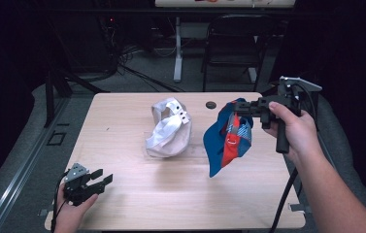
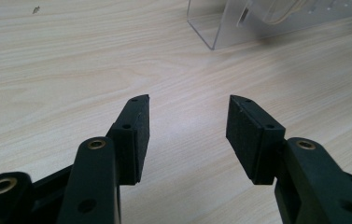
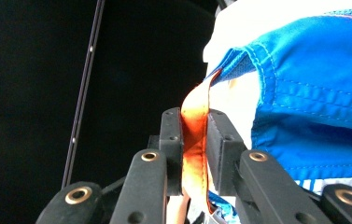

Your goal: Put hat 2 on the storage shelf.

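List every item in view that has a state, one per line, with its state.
Blue cap: lifted off the table, hanging from the right gripper by its orange strap.
White cap: resting on a clear stand on the table, untouched.
Right gripper: shut on the strap.
Left gripper: open, empty, low over the table.

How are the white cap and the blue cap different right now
The white cap rests on the table, on a clear stand; the blue cap hangs in the air. Nothing grips the white cap, while the right gripper is shut on the blue cap's orange strap. The white cap is plain; the blue cap has red and patterned parts. Both are soft fabric caps.
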`<state>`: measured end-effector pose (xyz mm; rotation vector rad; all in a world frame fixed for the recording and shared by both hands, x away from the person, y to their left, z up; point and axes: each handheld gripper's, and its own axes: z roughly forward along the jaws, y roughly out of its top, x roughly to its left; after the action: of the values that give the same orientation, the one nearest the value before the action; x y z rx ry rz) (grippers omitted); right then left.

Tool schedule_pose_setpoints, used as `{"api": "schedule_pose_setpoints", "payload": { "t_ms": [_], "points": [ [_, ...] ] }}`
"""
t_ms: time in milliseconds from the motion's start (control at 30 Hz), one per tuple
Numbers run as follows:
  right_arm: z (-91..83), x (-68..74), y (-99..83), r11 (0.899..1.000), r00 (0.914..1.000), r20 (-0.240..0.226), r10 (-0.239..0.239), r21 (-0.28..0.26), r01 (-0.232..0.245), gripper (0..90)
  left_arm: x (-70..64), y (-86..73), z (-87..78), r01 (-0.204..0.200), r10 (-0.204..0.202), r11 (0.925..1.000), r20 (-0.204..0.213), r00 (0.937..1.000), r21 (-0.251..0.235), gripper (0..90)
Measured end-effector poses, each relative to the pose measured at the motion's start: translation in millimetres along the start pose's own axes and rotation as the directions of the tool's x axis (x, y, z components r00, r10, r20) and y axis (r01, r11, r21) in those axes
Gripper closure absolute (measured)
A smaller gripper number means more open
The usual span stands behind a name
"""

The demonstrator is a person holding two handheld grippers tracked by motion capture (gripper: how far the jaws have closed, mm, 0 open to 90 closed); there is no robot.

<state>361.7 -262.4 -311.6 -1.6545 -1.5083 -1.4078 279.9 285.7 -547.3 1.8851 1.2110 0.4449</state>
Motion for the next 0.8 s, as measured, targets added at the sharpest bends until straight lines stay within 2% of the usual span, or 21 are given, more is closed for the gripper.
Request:
{"api": "schedule_pose_setpoints", "payload": {
  "t_ms": [167,200,433,500,800],
  "points": [
    [0.4,3.6,10.9,1.000,0.9999,0.007,0.008,-0.027,-0.008,77.9,0.6,-0.2,0.9,0.000,0.000,1.0000,-0.001,1.0000,0.002,50.0],
    [2.2,5.1,14.6,0.999,0.9999,0.010,0.011,-0.038,-0.011,77.9,0.8,0.4,0.1,-0.001,0.001,0.9999,0.002,1.0000,0.012,49.9],
    [13.8,10.3,35.1,0.998,0.9995,0.025,0.018,-0.061,-0.017,77.9,2.2,-0.5,1.3,0.005,-0.005,1.0000,0.000,1.0000,0.002,49.9],
    [18.1,11.7,39.6,0.997,0.9992,0.031,0.024,-0.072,-0.022,77.8,3.0,-0.2,0.4,0.005,-0.005,0.9999,0.003,1.0000,0.012,49.9],
    [32.8,9.5,56.1,0.996,0.9976,0.060,0.034,-0.089,-0.029,77.8,4.4,-0.7,0.0,0.008,-0.008,0.9999,0.008,0.9999,0.009,49.9]
  ]
}}
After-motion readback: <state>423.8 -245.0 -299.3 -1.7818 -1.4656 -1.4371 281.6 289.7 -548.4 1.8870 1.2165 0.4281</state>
